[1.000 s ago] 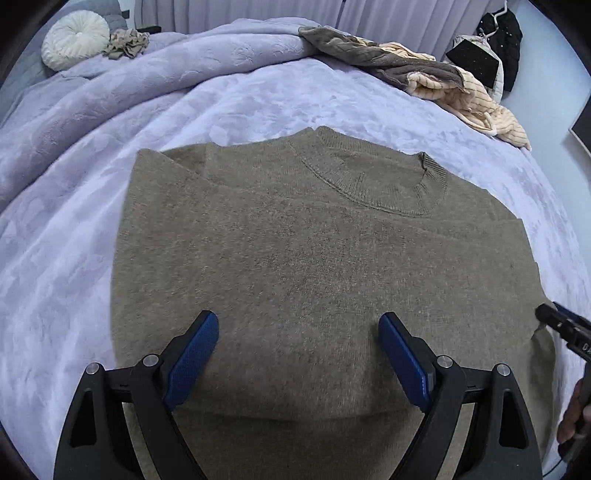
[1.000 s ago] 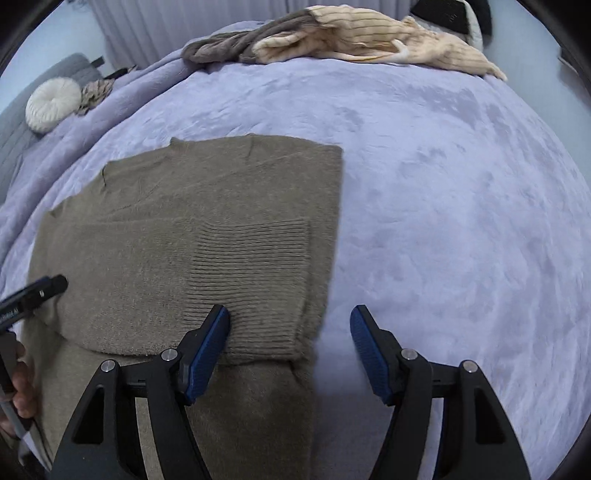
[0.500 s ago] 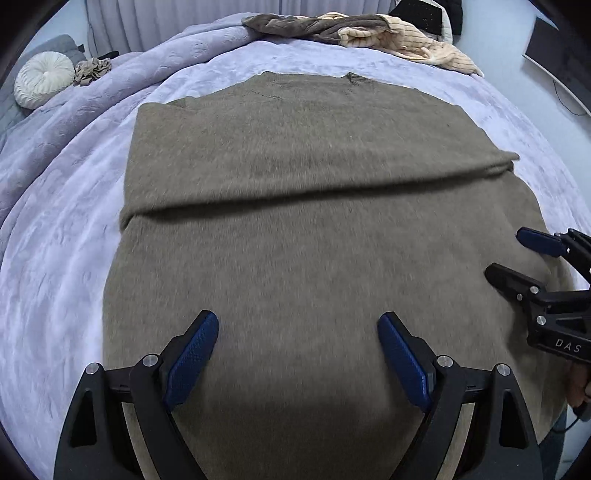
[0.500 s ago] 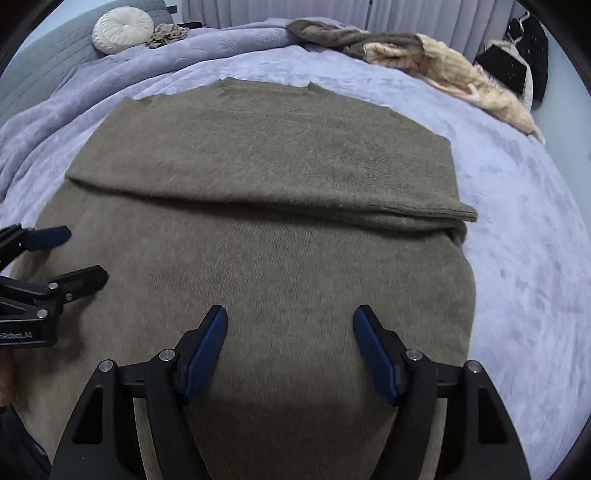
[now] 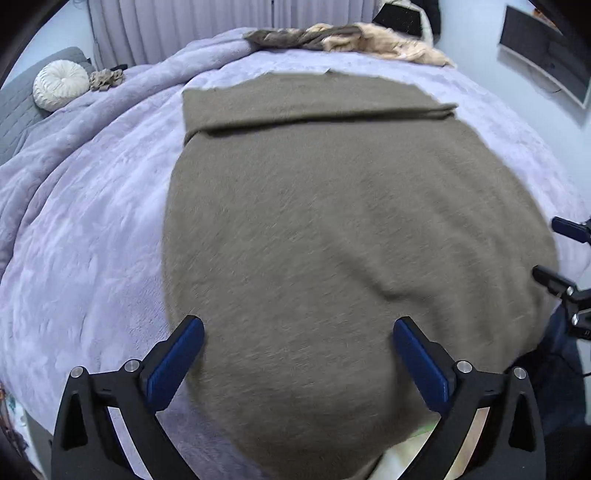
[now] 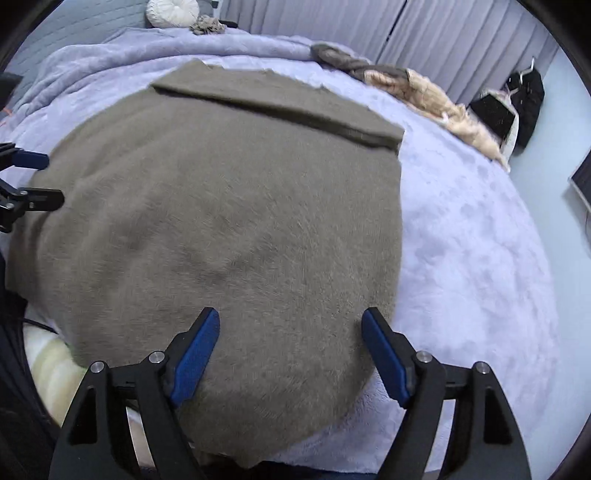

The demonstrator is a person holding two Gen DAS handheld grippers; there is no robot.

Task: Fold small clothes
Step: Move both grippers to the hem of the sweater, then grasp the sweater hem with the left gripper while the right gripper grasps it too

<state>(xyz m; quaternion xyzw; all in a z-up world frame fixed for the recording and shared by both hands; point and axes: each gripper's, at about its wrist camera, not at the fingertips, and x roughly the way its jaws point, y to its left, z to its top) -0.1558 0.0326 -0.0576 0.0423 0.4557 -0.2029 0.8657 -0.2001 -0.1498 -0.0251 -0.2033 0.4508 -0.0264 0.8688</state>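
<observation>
Left wrist view only: wall screen (image 5: pixel 546 55), past sweater (image 5: pixel 332 240); both tools opening, empty.

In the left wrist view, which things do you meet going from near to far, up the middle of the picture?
Left gripper → olive sweater → its folded band at the far end → lavender blanket → pile of clothes → curtain.

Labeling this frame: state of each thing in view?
Sweater: flat on bed, far part folded over.
Left tool: jaws opening, nothing gripped.
Right tool: jaws opening, nothing gripped.
Clothes pile: unfolded, far edge of bed.
Round cushion: on bed's far left.
</observation>
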